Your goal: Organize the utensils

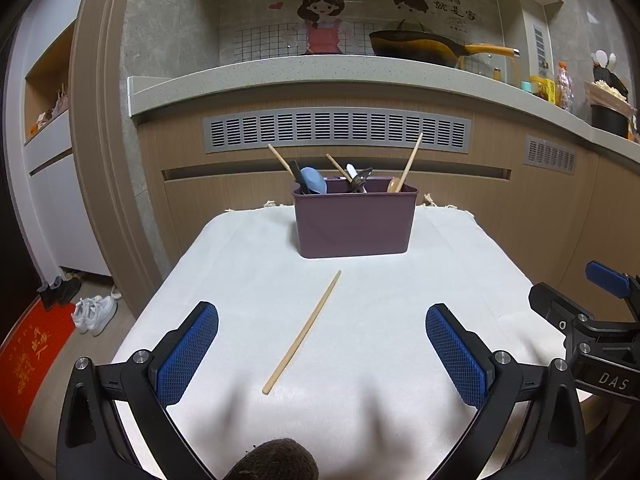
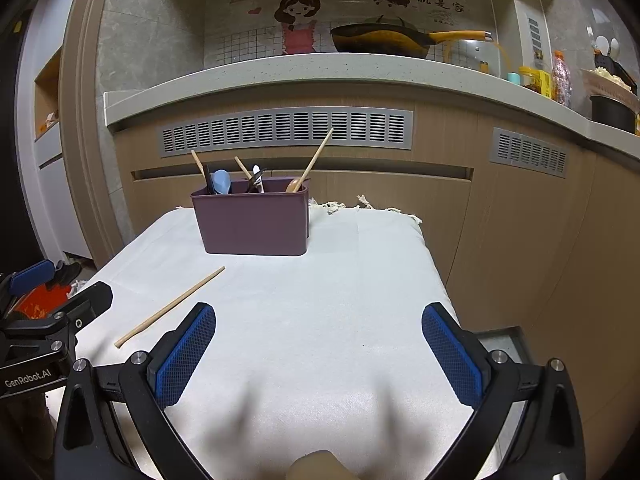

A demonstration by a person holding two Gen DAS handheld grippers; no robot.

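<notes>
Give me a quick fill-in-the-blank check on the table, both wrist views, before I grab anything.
1. The single chopstick lies on the white ____.
2. The purple utensil holder stands ____ the chopstick, toward the counter.
3. Both the left gripper and the right gripper are ____.
4. The chopstick lies nearer the ____ gripper.

Missing words: cloth; behind; open; left

"DAS" on right hand-held gripper (image 1: pixel 600 320); "GenRobot.AI" on left hand-held gripper (image 2: pixel 44 320)
</notes>
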